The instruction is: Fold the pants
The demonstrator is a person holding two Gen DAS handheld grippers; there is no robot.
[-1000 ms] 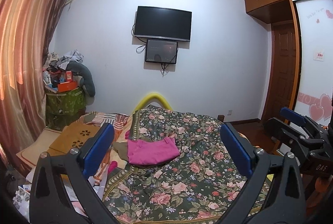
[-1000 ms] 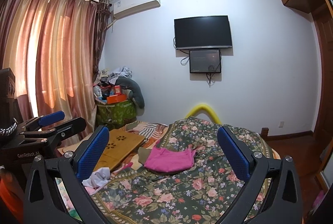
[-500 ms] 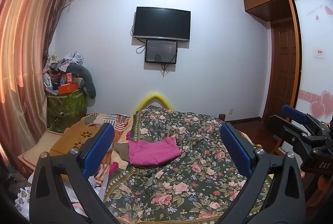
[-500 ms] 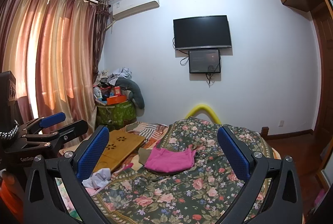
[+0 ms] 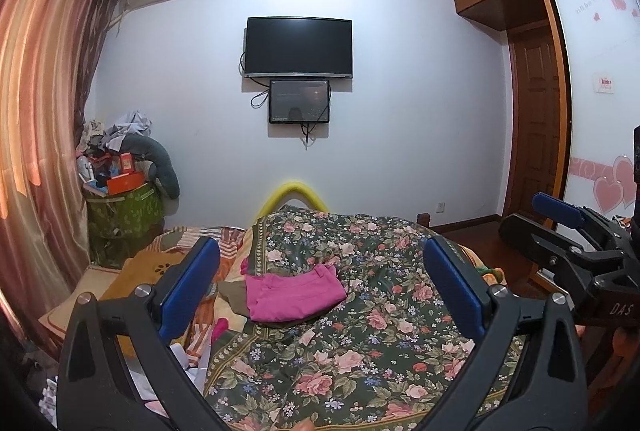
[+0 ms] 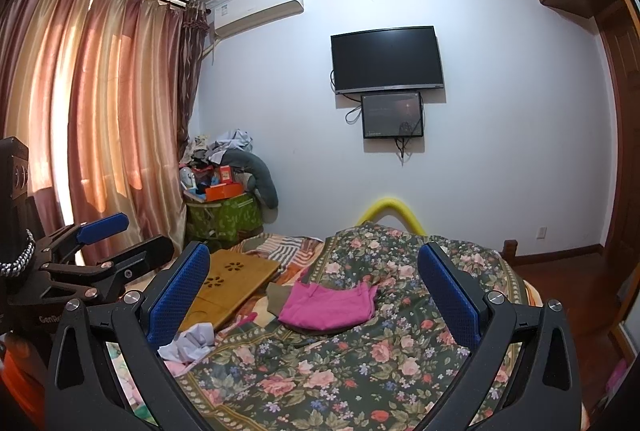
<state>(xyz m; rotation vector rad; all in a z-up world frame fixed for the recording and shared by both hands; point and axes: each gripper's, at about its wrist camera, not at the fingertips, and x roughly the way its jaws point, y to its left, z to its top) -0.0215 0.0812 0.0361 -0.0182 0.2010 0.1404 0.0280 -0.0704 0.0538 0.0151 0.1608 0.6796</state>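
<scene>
The pink pants (image 5: 294, 290) lie folded into a small flat bundle on the flowered bedspread (image 5: 360, 331), ahead of both pairs of jaws and well apart from them. Seen along the left gripper (image 5: 320, 295), the bundle sits between the two blue pads, closer to the left one; seen along the right gripper (image 6: 314, 295), it lies about midway between the pads. Under the pants an olive-brown cloth (image 6: 280, 295) sticks out at the near and left edges.

Both grippers have their jaws spread wide and hold nothing. They hover side by side above the near end of the bed; each shows at the edge of the other's view.

Left of the left jaws a wooden lap tray (image 6: 234, 281) rests on striped bedding, and a crumpled pale cloth (image 6: 188, 341) lies just in front of it. Beyond the far end of the bed a yellow hoop (image 5: 291, 193) rises against the wall, with a dark television (image 5: 299, 47) and a smaller screen (image 5: 299, 101) mounted above.
</scene>
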